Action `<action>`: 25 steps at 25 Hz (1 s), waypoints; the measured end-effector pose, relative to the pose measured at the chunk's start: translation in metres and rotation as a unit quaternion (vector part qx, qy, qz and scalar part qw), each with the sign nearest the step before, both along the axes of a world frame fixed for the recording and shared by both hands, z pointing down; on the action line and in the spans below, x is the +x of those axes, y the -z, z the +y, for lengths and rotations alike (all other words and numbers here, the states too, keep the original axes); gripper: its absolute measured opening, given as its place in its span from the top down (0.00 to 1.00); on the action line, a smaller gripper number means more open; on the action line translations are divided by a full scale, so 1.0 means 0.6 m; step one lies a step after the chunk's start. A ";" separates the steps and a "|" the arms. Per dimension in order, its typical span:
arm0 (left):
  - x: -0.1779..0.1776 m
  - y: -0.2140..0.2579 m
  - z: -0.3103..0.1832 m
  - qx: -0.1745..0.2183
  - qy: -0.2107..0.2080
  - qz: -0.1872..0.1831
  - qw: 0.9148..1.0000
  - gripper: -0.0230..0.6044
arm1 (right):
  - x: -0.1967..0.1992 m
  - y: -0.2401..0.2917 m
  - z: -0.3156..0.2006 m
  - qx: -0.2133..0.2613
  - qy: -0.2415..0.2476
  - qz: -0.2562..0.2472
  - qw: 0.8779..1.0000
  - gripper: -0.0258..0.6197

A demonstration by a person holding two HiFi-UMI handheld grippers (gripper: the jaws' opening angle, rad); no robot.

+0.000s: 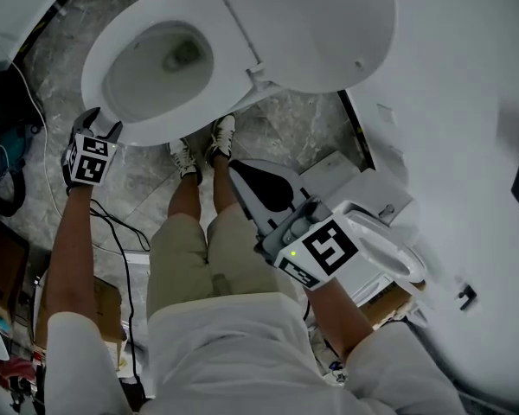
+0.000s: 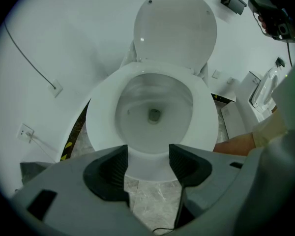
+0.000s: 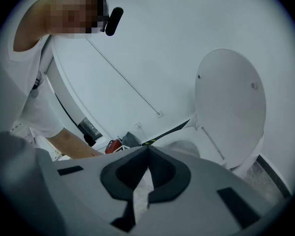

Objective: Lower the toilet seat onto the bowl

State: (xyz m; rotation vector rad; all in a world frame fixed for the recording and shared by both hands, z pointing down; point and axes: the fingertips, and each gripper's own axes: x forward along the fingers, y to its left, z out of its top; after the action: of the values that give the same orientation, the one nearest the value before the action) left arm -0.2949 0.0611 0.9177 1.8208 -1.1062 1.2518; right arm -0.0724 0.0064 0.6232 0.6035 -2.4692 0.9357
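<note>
Just in front of the bowl (image 2: 155, 100), the left gripper (image 2: 148, 156) hangs with jaws well apart, empty. The seat (image 2: 102, 118) lies flat on the bowl, with the lid (image 2: 174, 28) upright behind. Right of the bowl, the right gripper (image 3: 146, 150) is pinched closed on nothing.

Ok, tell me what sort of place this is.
Most likely a bathroom: a white toilet with its lid raised, a marbled tile floor, and plain white walls close around it.
</note>
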 end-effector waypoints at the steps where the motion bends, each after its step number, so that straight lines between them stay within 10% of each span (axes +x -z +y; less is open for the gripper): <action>1: -0.001 -0.008 0.000 -0.003 0.000 0.001 1.000 0.55 | 0.000 -0.003 -0.002 -0.002 0.000 0.001 1.000 0.96; 20: -0.018 -0.066 -0.014 -0.044 0.058 0.013 0.997 0.63 | 0.009 -0.036 -0.044 -0.022 0.012 0.016 1.000 0.96; 25: -0.012 -0.018 -0.041 -0.012 0.088 0.025 0.996 0.90 | 0.013 -0.005 -0.061 -0.002 0.011 0.011 1.000 0.96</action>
State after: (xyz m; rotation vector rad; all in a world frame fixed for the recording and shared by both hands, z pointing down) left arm -0.3024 0.0364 0.9287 1.6889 -1.1907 1.1056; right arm -0.0645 -0.0305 0.6261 0.5816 -2.4488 0.9198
